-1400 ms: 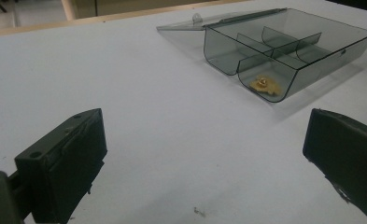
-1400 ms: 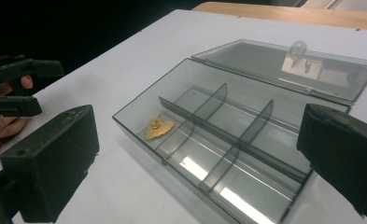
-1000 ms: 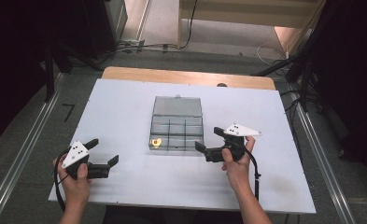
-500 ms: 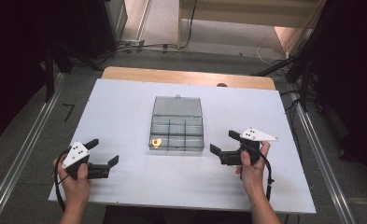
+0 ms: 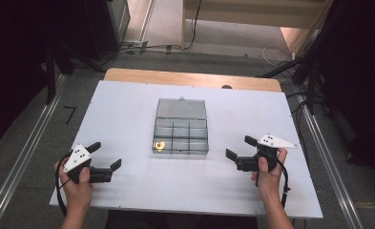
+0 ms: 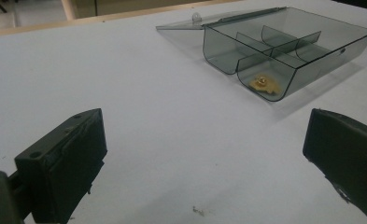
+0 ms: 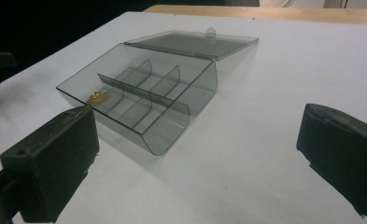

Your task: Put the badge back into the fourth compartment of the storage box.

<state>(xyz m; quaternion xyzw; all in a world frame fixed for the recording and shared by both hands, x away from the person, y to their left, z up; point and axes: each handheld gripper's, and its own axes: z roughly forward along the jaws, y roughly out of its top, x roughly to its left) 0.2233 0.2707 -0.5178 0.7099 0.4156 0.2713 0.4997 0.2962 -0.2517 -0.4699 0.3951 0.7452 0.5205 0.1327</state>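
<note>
— What do you see from above?
— My left gripper [image 5: 104, 160] rests near the front left of the white worktop [image 5: 128, 114], jaws spread, nothing between them. My right gripper [image 5: 237, 149] sits at the front right, also spread and empty. Between them, well apart from both, lies the clear box [image 5: 181, 133] with its lid [image 5: 181, 109] folded back flat.
— And through the left gripper view?
— Both jaws wide apart over bare worktop; the box [image 6: 288, 51] is ahead to the right, a small yellow piece [image 6: 264, 84] in its nearest corner compartment.
— The right gripper view?
— Jaws wide again; the box [image 7: 139, 93] lies ahead to the left, the yellow piece [image 7: 96, 96] in its far left corner compartment.
</note>
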